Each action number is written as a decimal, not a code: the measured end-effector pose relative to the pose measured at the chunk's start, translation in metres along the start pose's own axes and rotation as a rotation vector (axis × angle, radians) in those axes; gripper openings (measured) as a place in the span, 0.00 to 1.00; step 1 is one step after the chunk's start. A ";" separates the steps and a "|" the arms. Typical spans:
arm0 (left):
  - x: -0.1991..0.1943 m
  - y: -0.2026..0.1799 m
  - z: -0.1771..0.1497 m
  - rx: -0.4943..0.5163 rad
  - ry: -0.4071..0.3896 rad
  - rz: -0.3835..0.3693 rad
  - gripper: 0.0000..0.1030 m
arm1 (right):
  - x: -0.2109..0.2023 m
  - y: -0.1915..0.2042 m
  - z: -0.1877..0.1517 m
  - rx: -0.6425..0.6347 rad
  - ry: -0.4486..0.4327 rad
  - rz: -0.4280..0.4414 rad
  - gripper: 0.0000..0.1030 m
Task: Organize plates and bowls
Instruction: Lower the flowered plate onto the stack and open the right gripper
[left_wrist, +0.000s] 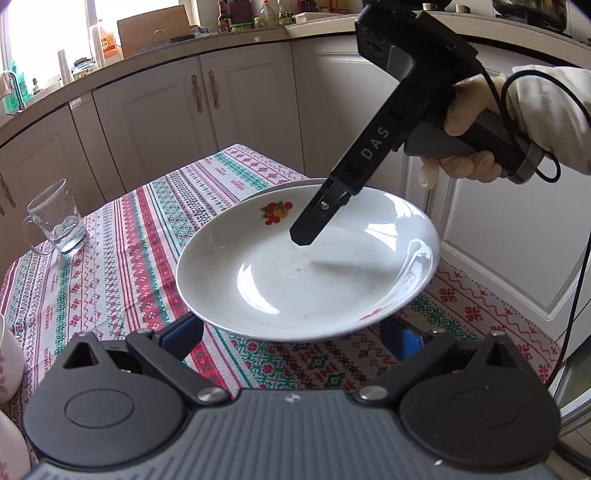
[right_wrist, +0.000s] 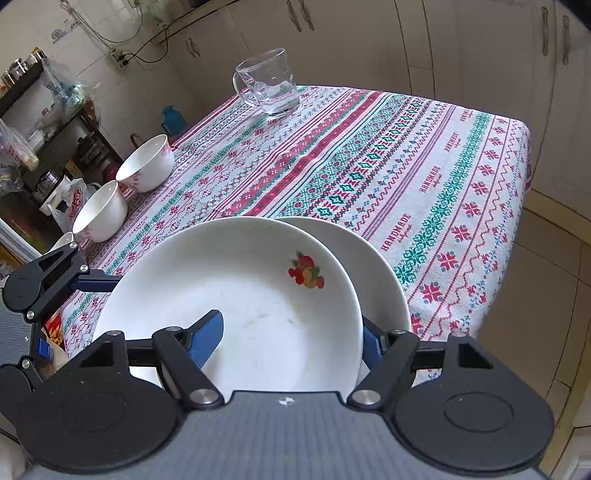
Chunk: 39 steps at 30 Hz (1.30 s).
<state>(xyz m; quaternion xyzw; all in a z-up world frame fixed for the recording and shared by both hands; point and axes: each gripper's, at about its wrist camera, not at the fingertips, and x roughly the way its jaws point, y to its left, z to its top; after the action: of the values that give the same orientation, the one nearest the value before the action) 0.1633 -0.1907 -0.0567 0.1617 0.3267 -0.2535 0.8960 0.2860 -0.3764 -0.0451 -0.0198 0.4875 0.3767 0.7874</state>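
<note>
A white plate with a fruit print (left_wrist: 306, 269) (right_wrist: 236, 295) is held tilted above a second white plate (right_wrist: 384, 280) (left_wrist: 273, 190) that lies on the patterned tablecloth. My right gripper (right_wrist: 291, 332) is shut on the upper plate's near rim, one blue finger (right_wrist: 208, 332) inside the plate, the other beneath the rim. In the left wrist view the right gripper (left_wrist: 317, 218) reaches down onto the plate's far side. My left gripper (left_wrist: 291, 332) is open, its fingers spread under the plate's near edge.
A glass mug (right_wrist: 269, 83) (left_wrist: 55, 221) stands at the table's far side. Two white bowls (right_wrist: 147, 168) (right_wrist: 101, 212) sit near the left edge, a third partly hidden. Kitchen cabinets (left_wrist: 184, 110) surround the table.
</note>
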 end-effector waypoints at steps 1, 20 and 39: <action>0.000 0.000 0.000 0.000 -0.001 -0.001 0.98 | -0.001 0.000 0.000 -0.001 0.002 -0.003 0.78; 0.001 0.002 -0.002 -0.013 -0.021 -0.031 0.98 | -0.022 0.008 -0.016 0.022 0.005 -0.065 0.78; 0.005 0.007 -0.004 -0.043 -0.017 -0.034 0.98 | -0.040 0.026 -0.024 0.023 0.008 -0.128 0.82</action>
<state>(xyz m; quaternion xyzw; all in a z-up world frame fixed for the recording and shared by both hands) 0.1682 -0.1853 -0.0617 0.1344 0.3271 -0.2631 0.8976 0.2422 -0.3907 -0.0179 -0.0433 0.4927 0.3198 0.8081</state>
